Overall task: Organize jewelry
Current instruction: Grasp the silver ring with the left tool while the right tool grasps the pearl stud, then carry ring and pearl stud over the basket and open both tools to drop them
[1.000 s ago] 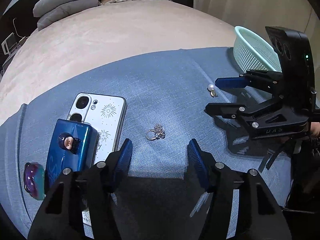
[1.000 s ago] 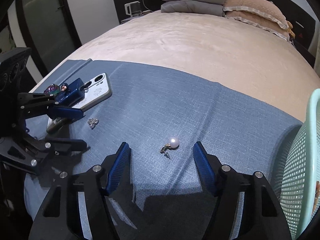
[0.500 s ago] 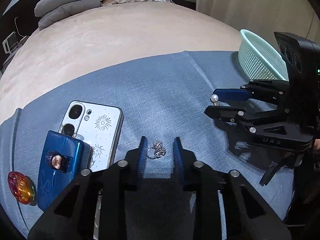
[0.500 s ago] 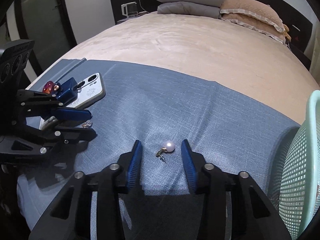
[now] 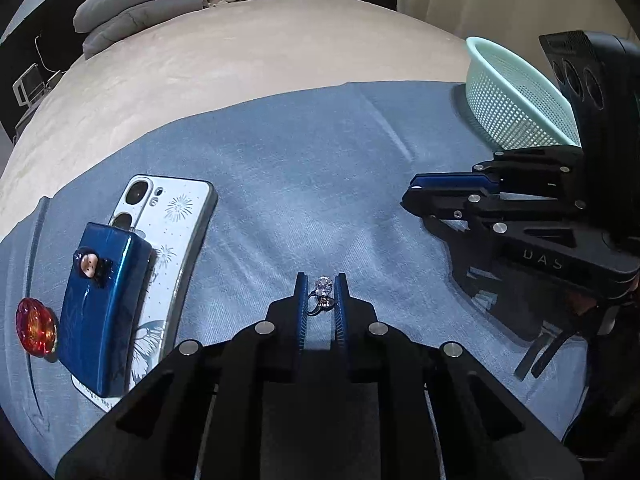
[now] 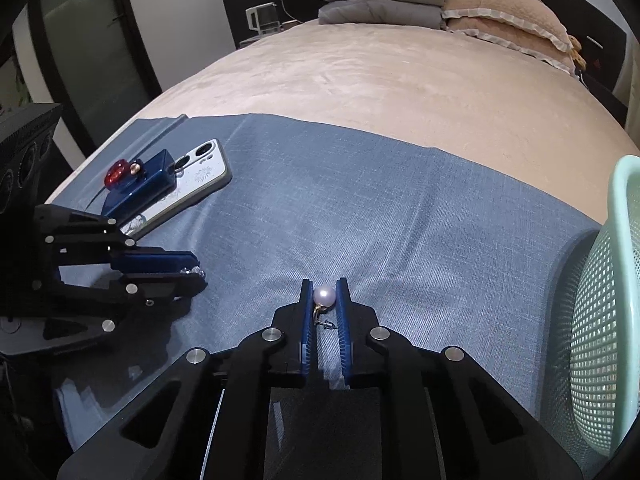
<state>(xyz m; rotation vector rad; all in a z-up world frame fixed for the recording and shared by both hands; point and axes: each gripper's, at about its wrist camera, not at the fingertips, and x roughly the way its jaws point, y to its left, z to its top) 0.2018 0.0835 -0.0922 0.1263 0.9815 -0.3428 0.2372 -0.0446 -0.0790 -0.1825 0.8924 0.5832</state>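
On the blue cloth [image 5: 300, 160], a silver ring with a clear stone [image 5: 323, 294] sits between the blue pads of my left gripper [image 5: 321, 280]. The jaws are closing and the pads press on its sides. A pearl earring [image 6: 324, 297] with a gold post is pinched the same way in my right gripper [image 6: 324, 282], whose jaws are also closing. Both grippers point down at the cloth. In the left wrist view the right gripper [image 5: 412, 194] shows on the right. The left gripper [image 6: 200, 269] shows at the left of the right wrist view.
A mint mesh basket [image 5: 508, 96] stands at the cloth's right edge. To the left lie a white phone [image 5: 176, 216], a shiny blue box [image 5: 104, 304] on top of it, and a red gem piece [image 5: 35, 326]. Beige bedding and pillows lie beyond.
Both grippers closed from wide open. The left one moved forward around the ring; the right one's pads came in onto the pearl earring.
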